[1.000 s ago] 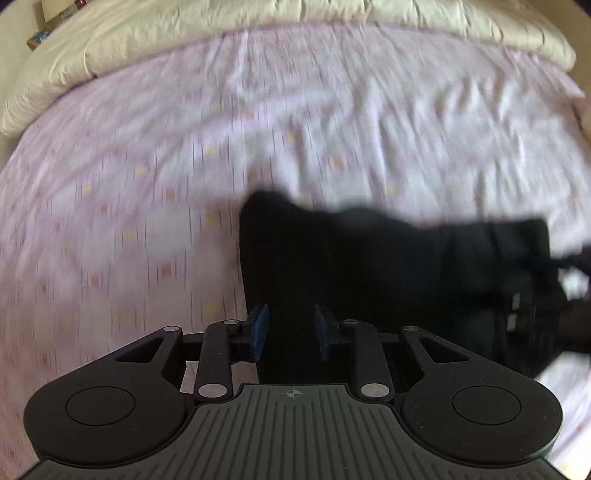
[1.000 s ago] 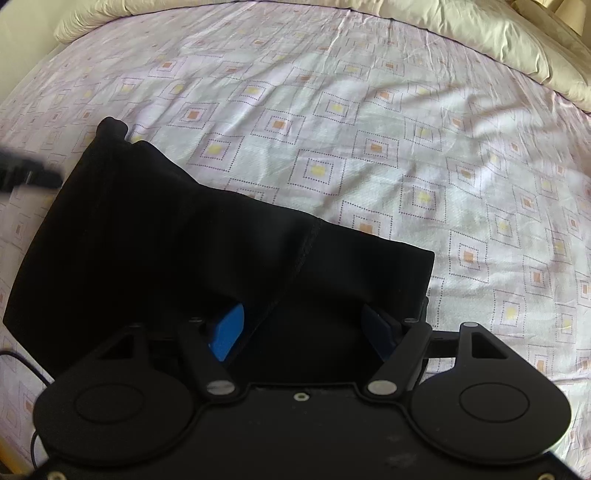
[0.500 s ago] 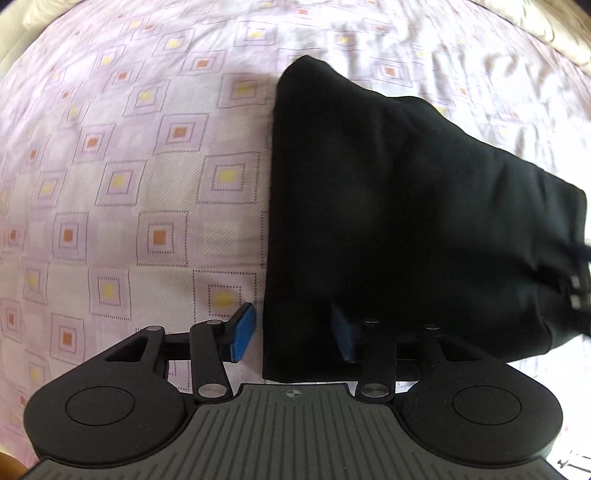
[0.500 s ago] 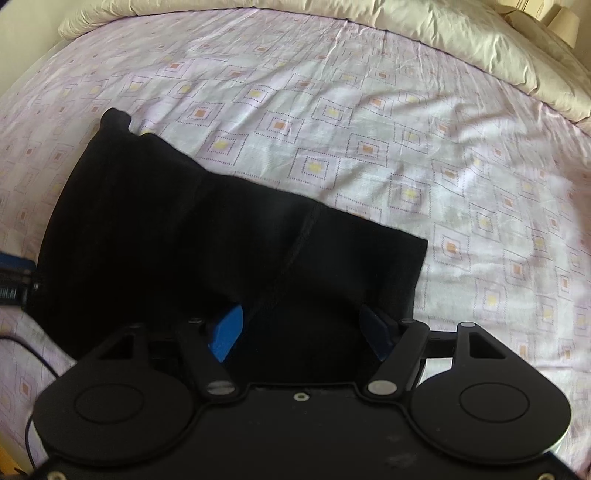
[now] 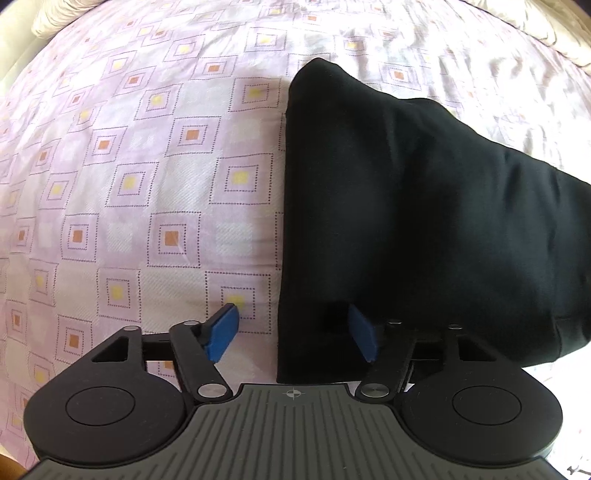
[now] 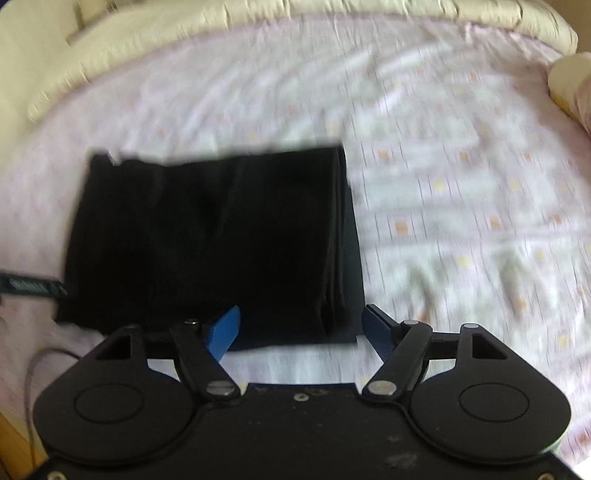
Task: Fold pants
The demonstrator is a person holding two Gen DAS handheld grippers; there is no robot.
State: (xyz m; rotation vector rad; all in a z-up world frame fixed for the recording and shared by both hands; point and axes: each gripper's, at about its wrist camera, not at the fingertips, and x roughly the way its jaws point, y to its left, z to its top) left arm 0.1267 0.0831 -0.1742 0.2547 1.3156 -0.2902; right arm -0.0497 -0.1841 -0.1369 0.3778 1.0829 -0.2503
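The black pants (image 5: 417,221) lie folded into a compact stack on the patterned bedsheet (image 5: 147,166). My left gripper (image 5: 293,334) is open over the stack's near left corner, its left pad over the sheet and its right pad over the fabric. In the right wrist view the folded pants (image 6: 210,240) lie flat with layered edges on their right side. My right gripper (image 6: 301,330) is open and empty, just above the stack's near edge. That view is blurred by motion.
A cream quilt (image 6: 184,33) bunches along the far edge of the bed. The left gripper's black body (image 6: 29,286) shows at the left edge of the right wrist view. A thin cable (image 6: 40,362) lies at the lower left.
My left gripper opened wider and let go of the pants' corner. My right gripper pulled back and up off the pants, which now lie as a squarer stack.
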